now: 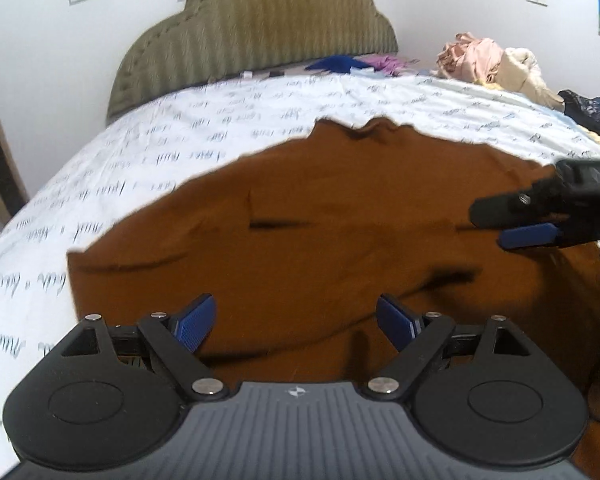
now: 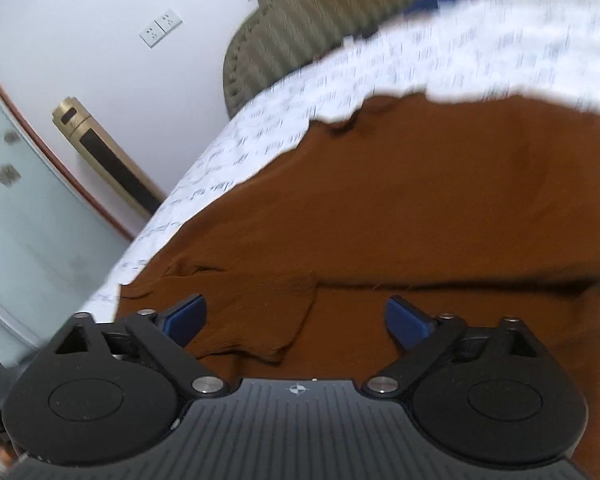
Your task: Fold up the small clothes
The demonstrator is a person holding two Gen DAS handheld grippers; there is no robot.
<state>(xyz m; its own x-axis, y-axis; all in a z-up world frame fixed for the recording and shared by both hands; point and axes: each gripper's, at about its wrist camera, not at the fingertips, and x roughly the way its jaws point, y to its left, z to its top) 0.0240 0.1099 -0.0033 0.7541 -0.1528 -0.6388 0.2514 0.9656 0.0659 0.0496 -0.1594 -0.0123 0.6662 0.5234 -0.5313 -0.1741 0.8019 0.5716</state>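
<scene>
Two tongs, left tongs [image 1: 296,322] and right tongs [image 2: 296,320], stand released above a brown garment [image 1: 320,220] spread on the bed [image 1: 140,148] near its foot edge, nothing gripped.

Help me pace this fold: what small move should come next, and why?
Probably lower the open left gripper onto the brown garment near edge and close. Both grippers, the right gripper too, hang open above it, gripping nothing.
</scene>
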